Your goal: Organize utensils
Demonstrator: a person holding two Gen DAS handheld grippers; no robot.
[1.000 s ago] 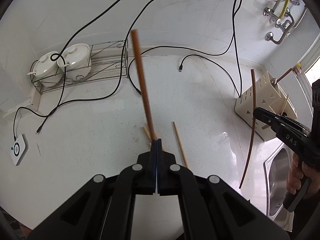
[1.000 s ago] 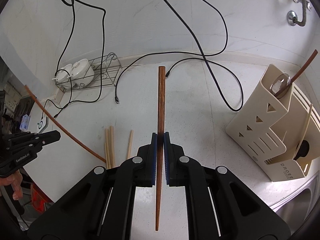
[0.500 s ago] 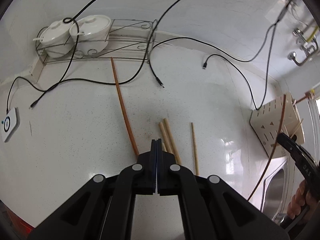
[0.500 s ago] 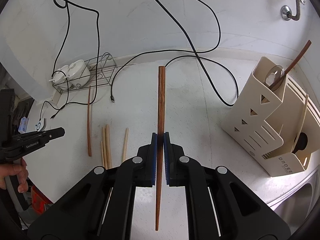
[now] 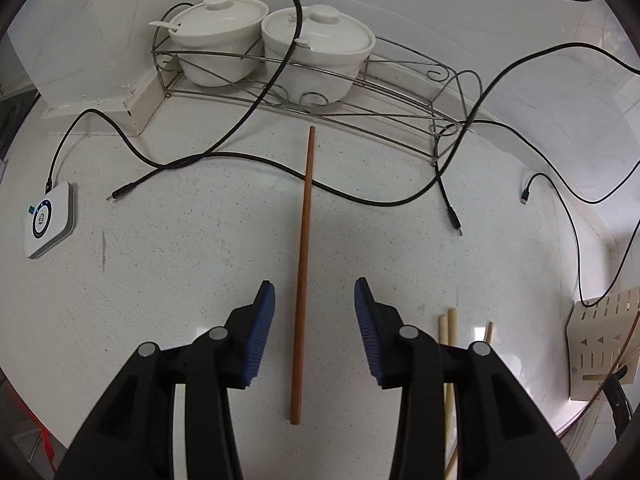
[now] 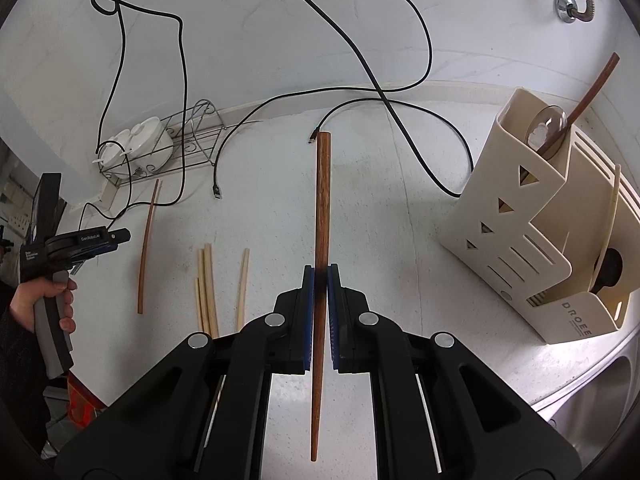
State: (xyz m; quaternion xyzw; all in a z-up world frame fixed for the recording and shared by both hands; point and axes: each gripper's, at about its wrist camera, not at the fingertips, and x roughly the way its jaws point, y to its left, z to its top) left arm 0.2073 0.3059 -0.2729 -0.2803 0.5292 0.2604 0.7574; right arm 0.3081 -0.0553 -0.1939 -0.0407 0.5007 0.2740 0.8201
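Two dark reddish-brown wooden chopsticks matter here, and they are now in different states. One dark brown chopstick [image 5: 303, 276] lies flat on the white speckled tabletop [image 5: 180, 264], set down between the blue-padded jaws of the left gripper [image 5: 315, 312]; a second ago that gripper was clamped on it and held it up in the air. Its jaws have just been opening, now stand partly apart, and touch the stick on neither side, so the left gripper holds nothing. The other dark brown chopstick [image 6: 321, 264] is pinched upright in the right gripper [image 6: 320, 276], whose jaws are closed tightly on its shaft, unchanged over the last second. Just beside the released stick lie several pale bamboo chopsticks [image 6: 208, 284], loose on the tabletop, and well to the right stands the cream plastic utensil holder [image 6: 532, 240], which already has a brown-handled utensil [image 6: 576, 108] leaning in it. Putting the stick down rather than carrying it to the holder looks like a regrip or a sorting step: that chopstick is not yet stowed, and the right one seems nearer to going in.
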